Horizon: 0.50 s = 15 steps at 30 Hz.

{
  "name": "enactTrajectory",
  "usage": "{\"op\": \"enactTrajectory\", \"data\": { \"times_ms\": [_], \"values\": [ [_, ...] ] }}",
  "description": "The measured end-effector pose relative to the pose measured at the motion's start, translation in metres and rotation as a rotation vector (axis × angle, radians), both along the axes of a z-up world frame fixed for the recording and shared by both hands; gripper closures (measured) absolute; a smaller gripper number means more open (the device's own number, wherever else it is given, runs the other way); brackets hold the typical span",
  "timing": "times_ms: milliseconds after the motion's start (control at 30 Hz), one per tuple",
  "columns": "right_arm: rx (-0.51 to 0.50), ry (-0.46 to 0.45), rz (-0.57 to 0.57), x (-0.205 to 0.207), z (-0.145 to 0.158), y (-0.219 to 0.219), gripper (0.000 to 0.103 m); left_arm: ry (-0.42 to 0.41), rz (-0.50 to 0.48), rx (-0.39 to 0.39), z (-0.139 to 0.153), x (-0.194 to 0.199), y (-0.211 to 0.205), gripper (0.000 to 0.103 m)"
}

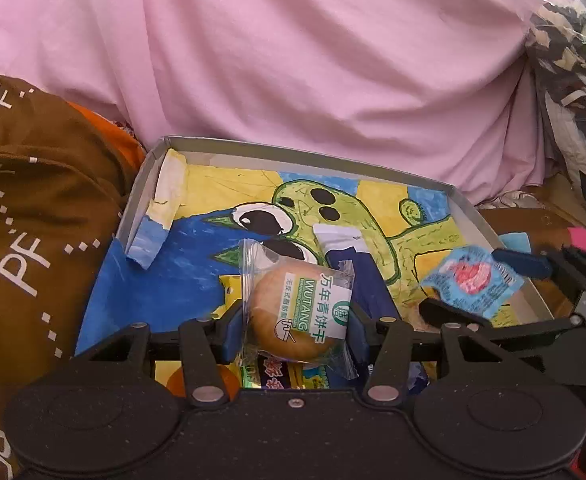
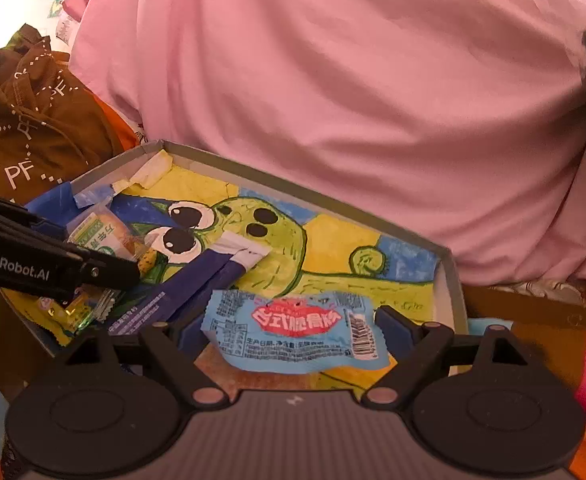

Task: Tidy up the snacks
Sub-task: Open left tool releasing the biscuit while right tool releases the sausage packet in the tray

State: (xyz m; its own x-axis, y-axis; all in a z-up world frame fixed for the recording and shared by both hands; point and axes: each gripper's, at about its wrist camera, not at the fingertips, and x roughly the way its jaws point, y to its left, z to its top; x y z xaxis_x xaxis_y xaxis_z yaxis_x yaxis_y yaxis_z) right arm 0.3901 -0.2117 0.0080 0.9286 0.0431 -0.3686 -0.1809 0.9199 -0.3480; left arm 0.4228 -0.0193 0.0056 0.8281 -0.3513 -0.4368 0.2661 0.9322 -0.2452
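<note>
A shallow grey tray point(image 1: 293, 153) point(image 2: 451, 280) lined with a green cartoon painting holds the snacks. My left gripper point(image 1: 296, 330) is shut on a round biscuit in a clear wrapper with a green and white label point(image 1: 293, 312), held just above the tray's near left part. In the right wrist view, that gripper point(image 2: 93, 246) and biscuit point(image 2: 105, 236) sit at the left. My right gripper point(image 2: 293, 330) point(image 1: 481, 286) is shut on a light-blue packet with red lettering point(image 2: 293, 320) point(image 1: 471, 278) over the tray's near right corner. Dark-blue stick sachets point(image 1: 357, 276) point(image 2: 197, 292) lie in the middle.
Pink bedding point(image 1: 293, 60) rises right behind the tray. Brown cloth printed with white letters point(image 1: 33, 220) presses against its left side. Black and white fabric in plastic point(image 1: 573, 40) is at the far right. More packets point(image 1: 293, 376) point(image 2: 61, 320) lie under the left gripper.
</note>
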Motion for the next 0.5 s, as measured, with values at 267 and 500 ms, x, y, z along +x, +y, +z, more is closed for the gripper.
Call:
{"op": "enactTrajectory", "data": {
  "times_ms": [267,500],
  "values": [
    [0.05,0.035,-0.008,0.0,-0.002,-0.002,0.012,0.003,-0.014,-0.007,0.001,-0.002,-0.002,0.045],
    [0.068,0.031,-0.022,-0.009,0.001,-0.009,0.005,-0.006,-0.004,-0.024,0.008,-0.011,0.0,0.035]
  ]
}}
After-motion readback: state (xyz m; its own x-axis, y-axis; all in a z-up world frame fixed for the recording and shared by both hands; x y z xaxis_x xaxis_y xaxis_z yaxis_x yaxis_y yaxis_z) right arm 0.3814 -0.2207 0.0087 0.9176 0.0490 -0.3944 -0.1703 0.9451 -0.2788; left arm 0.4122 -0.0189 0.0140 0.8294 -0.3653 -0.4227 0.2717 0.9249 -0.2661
